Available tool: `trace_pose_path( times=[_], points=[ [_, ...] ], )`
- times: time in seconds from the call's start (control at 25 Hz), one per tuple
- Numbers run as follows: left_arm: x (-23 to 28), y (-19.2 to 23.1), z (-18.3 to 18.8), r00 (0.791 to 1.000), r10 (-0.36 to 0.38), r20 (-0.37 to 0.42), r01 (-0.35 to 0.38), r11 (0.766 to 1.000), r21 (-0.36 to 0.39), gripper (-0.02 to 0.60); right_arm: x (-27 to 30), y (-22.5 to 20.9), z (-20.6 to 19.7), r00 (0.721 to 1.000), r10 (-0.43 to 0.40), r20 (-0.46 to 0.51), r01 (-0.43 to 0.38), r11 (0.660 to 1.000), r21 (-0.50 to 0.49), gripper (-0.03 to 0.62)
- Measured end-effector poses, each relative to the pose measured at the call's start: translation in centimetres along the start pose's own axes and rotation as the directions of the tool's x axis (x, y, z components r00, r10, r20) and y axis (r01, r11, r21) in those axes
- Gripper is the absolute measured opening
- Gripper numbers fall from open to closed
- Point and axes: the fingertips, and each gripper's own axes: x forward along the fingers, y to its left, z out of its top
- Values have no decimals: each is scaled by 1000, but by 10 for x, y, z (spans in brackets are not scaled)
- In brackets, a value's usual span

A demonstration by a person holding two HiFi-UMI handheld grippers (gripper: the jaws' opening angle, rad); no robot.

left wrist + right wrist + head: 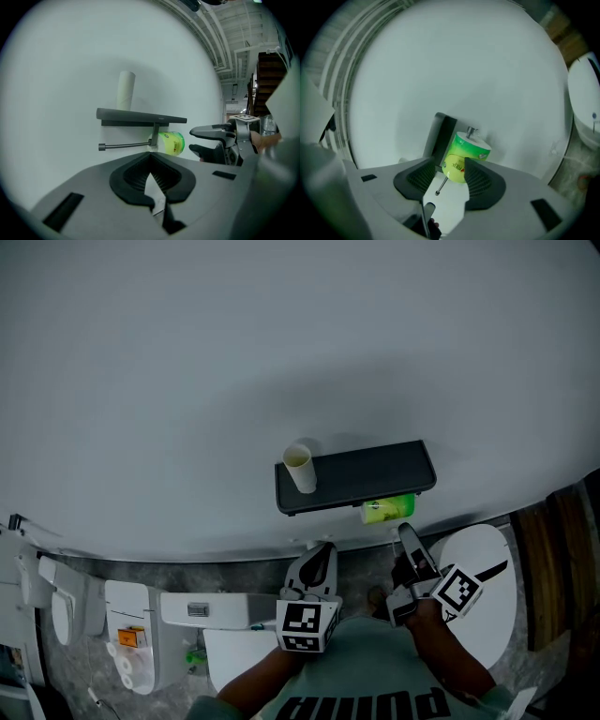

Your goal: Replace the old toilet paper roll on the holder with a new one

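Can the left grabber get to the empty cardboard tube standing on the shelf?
Probably yes. The cardboard tube stands alone at one end of the shelf with nothing in front of it, and the left gripper points toward it from below. Its jaws are together, so they must open first.

Dark shelf [361, 474] fixed on pale wall [281, 352]. Cardboard tube [299, 468] stands upright on shelf's left end. Thin rod [124, 146] runs under shelf. Green-wrapped roll [388, 509] sits just below shelf's right part, at rod's bracket end.
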Motion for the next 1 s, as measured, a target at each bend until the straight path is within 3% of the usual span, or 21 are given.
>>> trace_pose_path(
  times=[0.08, 0.16, 0.28, 0.4, 0.52, 0.6, 0.76, 1.0],
  points=[
    [-2, -2, -1, 1000, -9, 3, 9, 1000, -1, 5, -8, 7, 0, 999, -41, -17, 38, 986, -165, 129],
    [-5, -1, -3, 1000, -8, 6, 8, 1000, -6, 5, -12, 19, -4, 997, -66, -45, 47, 937, -346, 55],
    [-10, 3, -6, 1000, 0, 8, 0, 1000, -16, 5, -14, 40, -15, 995, -53, -85, 0, 846, -533, 23],
    [-18, 3, -6, 1000, -4, 17, 5, 1000, -28, 5, -18, 54, -25, 992, -94, -87, 11, 740, -672, 11],
    [-27, 5, -6, 999, -6, 36, 8, 999, -42, 5, -20, 65, -35, 989, -131, -73, 26, 631, -775, 11],
    [-35, 6, -5, 999, -9, 53, 12, 999, -50, 5, -21, 71, -42, 987, -145, -65, 32, 581, -813, 9],
    [-52, 10, -2, 996, -13, 91, 18, 998, -62, 5, -24, 75, -56, 984, -169, -57, 42, 529, -848, 9],
    [-78, 14, -1, 992, -12, 123, 23, 996, -86, 5, -35, 80, -77, 978, -201, -60, 50, 501, -864, 9]
  ],
)
